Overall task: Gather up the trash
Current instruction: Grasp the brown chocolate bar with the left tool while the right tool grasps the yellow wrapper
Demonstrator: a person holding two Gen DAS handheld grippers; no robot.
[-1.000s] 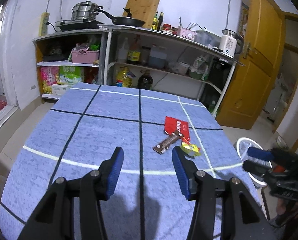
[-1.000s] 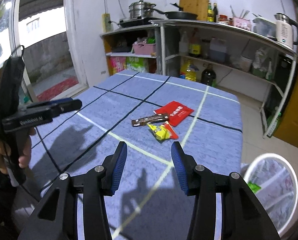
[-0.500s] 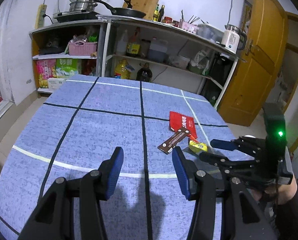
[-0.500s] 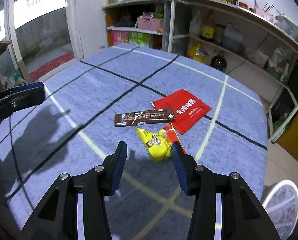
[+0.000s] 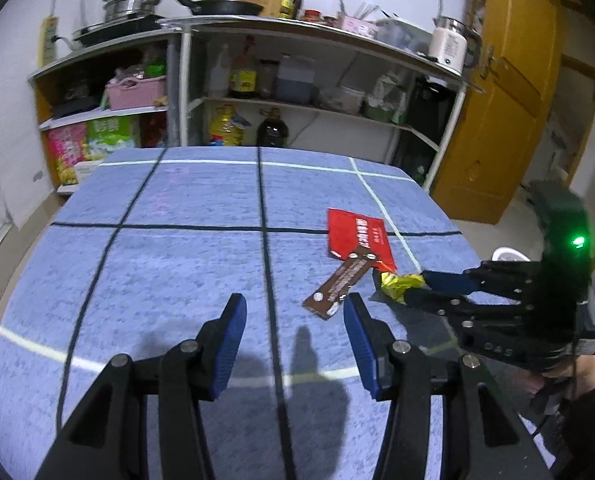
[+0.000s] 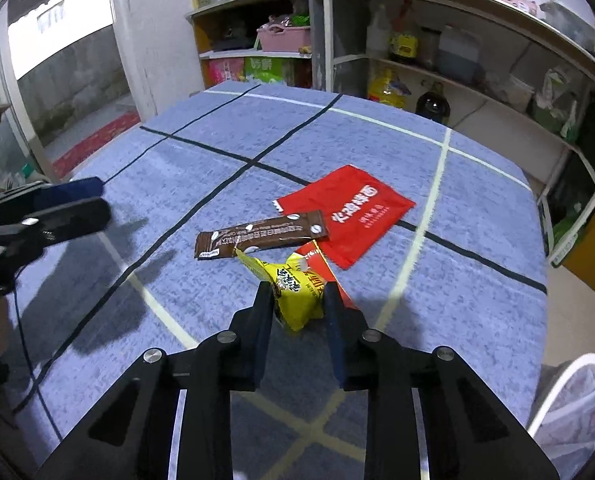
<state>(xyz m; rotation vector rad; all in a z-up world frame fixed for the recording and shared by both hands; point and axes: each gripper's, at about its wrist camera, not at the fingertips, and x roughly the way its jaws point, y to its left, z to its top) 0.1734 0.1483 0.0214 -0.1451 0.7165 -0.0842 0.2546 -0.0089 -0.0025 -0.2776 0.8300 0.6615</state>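
Yellow foil is sitting between the fingers of the right gripper (image 6: pixel 297 300): the crumpled yellow wrapper (image 6: pixel 297 294) is being pinched from both sides, low over the table (image 6: pixel 201 280), near its right edge; dark characters are showing on the wrapper, but they are too creased to read. The right gripper is reaching in level from the table's right edge, its fingers pointing inward; seen from the left wrist camera its fingers (image 5: pixel 445 282) are lying narrow around the yellow foil. The left gripper (image 5: pixel 295 338) is hovering over the near middle of the table, pointing toward the far edge, its fingers spread wide and holding nothing. A brown stick sachet (image 6: pixel 261 234) is lying flat just beyond the yellow wrapper, carrying white print too small to read; a red packet (image 6: pixel 349 216) with white Chinese characters is lying beside it, its near edge partly under the sachet; a second red slip (image 6: pixel 321 270) with writing is lying under the yellow wrapper; a white-rimmed bin (image 6: pixel 573 404) is standing off the table's right edge.
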